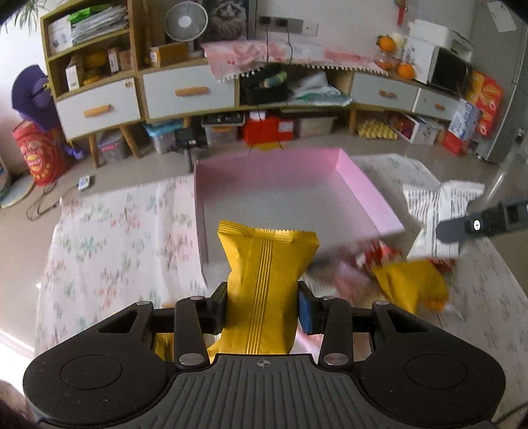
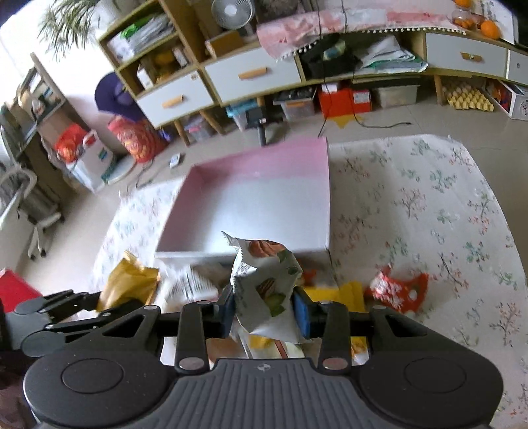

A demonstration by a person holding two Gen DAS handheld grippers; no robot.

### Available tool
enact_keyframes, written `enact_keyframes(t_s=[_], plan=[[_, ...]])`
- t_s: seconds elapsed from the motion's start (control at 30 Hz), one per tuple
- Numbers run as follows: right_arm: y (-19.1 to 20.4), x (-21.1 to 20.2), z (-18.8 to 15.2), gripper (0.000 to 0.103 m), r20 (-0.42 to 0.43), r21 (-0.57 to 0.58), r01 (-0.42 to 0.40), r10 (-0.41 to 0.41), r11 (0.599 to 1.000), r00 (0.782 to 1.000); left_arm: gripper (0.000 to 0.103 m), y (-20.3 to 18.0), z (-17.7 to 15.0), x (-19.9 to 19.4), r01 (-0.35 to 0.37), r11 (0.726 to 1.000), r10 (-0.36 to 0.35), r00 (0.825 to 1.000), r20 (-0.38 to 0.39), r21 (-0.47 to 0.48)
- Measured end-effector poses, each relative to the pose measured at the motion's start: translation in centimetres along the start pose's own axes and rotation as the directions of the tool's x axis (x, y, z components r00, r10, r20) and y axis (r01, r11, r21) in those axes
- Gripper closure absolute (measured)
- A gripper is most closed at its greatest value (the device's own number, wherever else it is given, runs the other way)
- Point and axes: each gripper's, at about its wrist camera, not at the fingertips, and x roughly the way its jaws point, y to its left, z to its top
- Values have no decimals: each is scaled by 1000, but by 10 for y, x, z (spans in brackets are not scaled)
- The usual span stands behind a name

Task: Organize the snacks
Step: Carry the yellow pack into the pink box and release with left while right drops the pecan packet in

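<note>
You have a snack packet clamped in each gripper.

Your left gripper (image 1: 262, 308) pinches the yellow packet (image 1: 264, 280); your right gripper (image 2: 264, 313) squeezes the white printed packet (image 2: 267, 290). Below them, loose snacks (image 2: 397, 290) lie on the floral cloth (image 2: 429, 198), just before the empty pink box (image 2: 257, 198).

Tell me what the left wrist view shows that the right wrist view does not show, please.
Only the left wrist view shows the left gripper shut on a yellow packet, with a microwave far right.

Only the right wrist view shows the right gripper shut on a white packet, with a potted plant top left.

Both show the empty pink box, the floral cloth, a red packet and the fan.
</note>
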Motion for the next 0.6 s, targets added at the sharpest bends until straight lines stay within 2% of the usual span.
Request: enact_keyframes(t_s=[0.23,0.4,0.6], plan=[[-2,36,27,91,44,96,-73,70,993,997,65,2,41,45,-26,1000,26,999,36,-7],[-3,62,38,91,90,67,-39,33,997,995,65,7,46,80,-55,998,56,997,54,-21],[-15,88,33,91,77,48,-4,0,999,997,65,12,35,108,-77,997,78,995,56,-22]])
